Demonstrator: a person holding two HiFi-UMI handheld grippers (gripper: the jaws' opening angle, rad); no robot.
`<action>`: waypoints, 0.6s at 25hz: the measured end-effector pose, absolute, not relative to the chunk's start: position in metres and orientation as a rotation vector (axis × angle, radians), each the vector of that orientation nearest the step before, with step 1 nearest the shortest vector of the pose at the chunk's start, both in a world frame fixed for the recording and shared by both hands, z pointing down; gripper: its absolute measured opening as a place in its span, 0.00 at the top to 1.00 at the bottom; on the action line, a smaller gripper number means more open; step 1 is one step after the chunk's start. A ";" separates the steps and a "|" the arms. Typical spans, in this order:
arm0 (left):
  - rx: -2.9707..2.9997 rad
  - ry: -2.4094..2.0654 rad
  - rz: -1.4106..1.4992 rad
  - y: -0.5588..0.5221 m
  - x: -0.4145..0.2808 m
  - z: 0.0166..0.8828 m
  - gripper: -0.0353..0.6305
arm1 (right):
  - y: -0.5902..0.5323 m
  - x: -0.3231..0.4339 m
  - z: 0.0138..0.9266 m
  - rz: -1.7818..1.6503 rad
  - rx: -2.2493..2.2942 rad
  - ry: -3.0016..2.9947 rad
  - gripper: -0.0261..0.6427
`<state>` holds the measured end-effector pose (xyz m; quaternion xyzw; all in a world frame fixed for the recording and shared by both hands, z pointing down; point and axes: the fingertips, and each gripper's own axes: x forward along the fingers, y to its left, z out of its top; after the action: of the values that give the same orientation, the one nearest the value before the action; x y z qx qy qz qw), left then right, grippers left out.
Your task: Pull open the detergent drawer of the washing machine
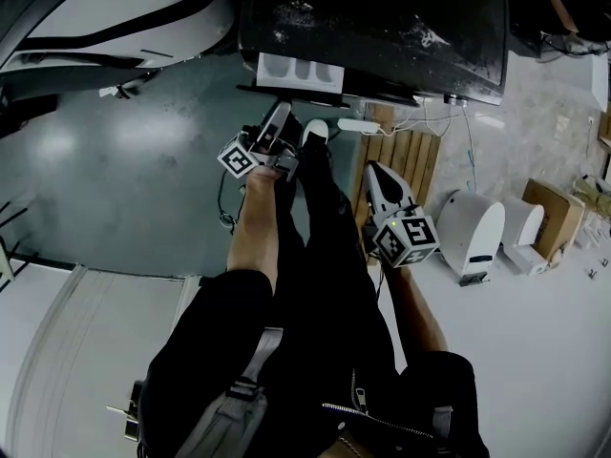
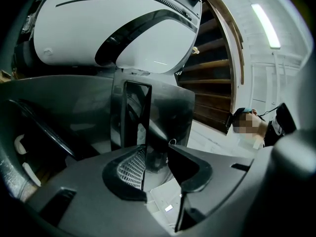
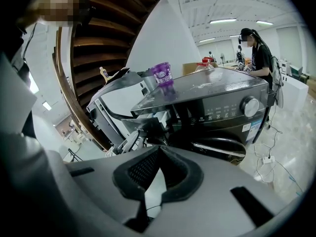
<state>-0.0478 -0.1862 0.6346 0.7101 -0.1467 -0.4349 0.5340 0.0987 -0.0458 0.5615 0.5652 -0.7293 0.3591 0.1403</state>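
Purple cup (image 3: 162, 74) near wooden stairs (image 3: 98, 58); a person (image 3: 259, 58) stands beyond.

The washing machine (image 3: 222, 111) is black, its detergent drawer (image 1: 299, 71) white inside, the cup (image 3: 162, 74) purple.

**Washing machine and what stands round it**

The detergent drawer (image 1: 299, 72) juts from the left end of the washing machine's (image 1: 372, 27) front, with the left gripper (image 1: 283, 114) at the drawer's front. A cup (image 3: 162, 74) stands on the machine's top near its left edge. Wooden slats (image 1: 410, 156) lie on the floor before the machine's right half, with the right gripper (image 1: 377, 172) above them. A cardboard box (image 1: 554, 213) sits well to the right.
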 end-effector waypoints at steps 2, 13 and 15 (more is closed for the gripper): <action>1.691 -0.346 -1.027 -0.183 -0.049 0.635 0.75 | -0.043 0.094 0.560 1.036 1.650 -2.109 0.95; 1.714 -0.338 -1.007 -0.173 -0.051 0.635 0.75 | -0.014 0.092 0.553 1.048 1.727 -2.083 0.95; 1.717 -0.341 -1.019 -0.173 -0.052 0.633 0.75 | -0.011 0.093 0.555 1.053 1.723 -2.084 0.95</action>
<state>-0.0519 -0.1725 0.6333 0.7190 -0.1430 -0.4269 0.5295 0.0926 -0.0109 0.5554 0.5894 -0.7130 0.3602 0.1198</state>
